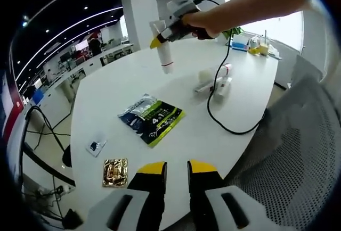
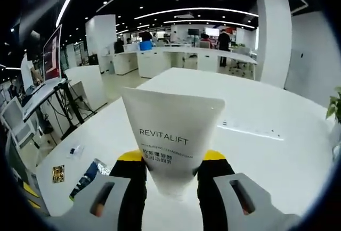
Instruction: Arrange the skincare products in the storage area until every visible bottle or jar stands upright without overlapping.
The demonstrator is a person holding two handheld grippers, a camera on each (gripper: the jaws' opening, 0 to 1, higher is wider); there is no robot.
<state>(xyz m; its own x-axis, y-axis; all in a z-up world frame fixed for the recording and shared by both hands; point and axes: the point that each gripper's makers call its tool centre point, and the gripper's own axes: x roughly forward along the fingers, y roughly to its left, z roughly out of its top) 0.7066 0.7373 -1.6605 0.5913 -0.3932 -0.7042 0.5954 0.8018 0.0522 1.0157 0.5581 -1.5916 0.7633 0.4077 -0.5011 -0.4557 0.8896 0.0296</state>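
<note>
While the right tool (image 2: 171,168) grips a white tube (image 2: 173,135) marked REVITALIFT between its jaws, lifted above the white counter (image 2: 266,151), the left tool (image 1: 176,171) hangs with jaws parted and empty. Ahead of the left tool lie a dark sachet (image 1: 151,118) and, farther off, more white skincare items (image 1: 216,81) beside a black cable (image 1: 221,111).

Brightly and evenly lit by ceiling strips and spots, plus daylight from a blown-out window (image 1: 287,26). Soft, faint shadows on the glossy white table (image 1: 133,90). Strong fisheye bending at edges. Sharp throughout, slightly soft on the near tube (image 2: 171,140).
</note>
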